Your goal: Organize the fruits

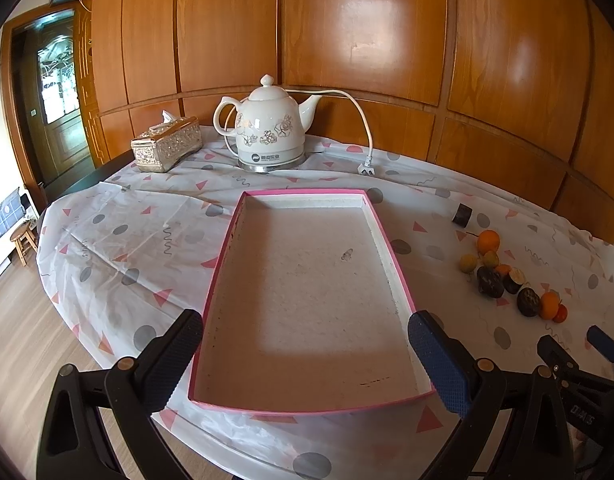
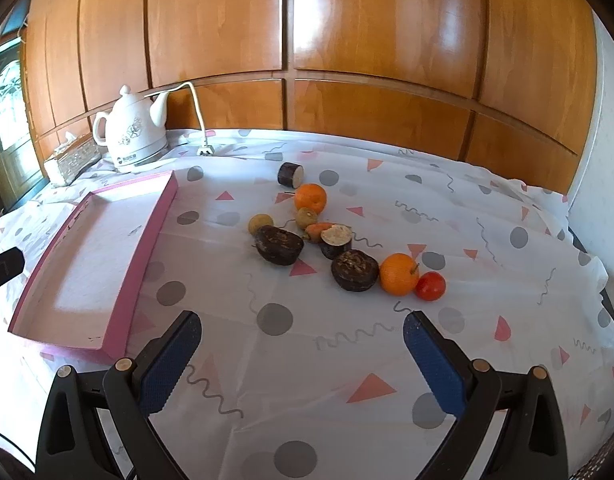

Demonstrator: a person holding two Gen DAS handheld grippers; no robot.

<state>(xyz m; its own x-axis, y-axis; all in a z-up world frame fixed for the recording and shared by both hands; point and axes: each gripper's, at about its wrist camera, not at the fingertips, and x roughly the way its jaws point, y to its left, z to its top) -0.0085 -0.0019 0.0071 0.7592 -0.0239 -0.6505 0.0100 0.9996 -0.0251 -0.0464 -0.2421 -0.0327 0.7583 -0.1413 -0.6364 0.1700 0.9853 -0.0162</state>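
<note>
While the left tongs (image 1: 305,364) hang spread wide and empty over the near end of the shallow rectangular pink-rimmed cardboard tray (image 1: 403,280), the right tongs (image 2: 301,360) are likewise released, holding nothing, above bare cloth just short of the fruit. The tray lies empty on the surface, which is covered by a white plastic cloth (image 2: 507,248) printed with grey dots and pink triangles.

The fruit sits in a loose diagonal line to the right of the tray, well apart from it — a cut dark cylindrical piece with a pale face (image 2: 290,175) farthest back, then a round orange (image 2: 310,198), two small yellowish-brown round fruits (image 2: 260,224), a small orange carrot-like piece (image 2: 319,230), a dark brown lumpy fruit (image 2: 279,245), a second cut dark piece with a pale top (image 2: 336,241), another dark brown lumpy fruit (image 2: 355,270), a second orange with a stem (image 2: 399,274) touching it, and a small red tomato-like fruit (image 2: 430,286) at the near end.

Behind the tray stand a white ceramic floral electric kettle (image 1: 267,128) with its cord unplugged — and an ornate silver tissue box (image 1: 167,148).
</note>
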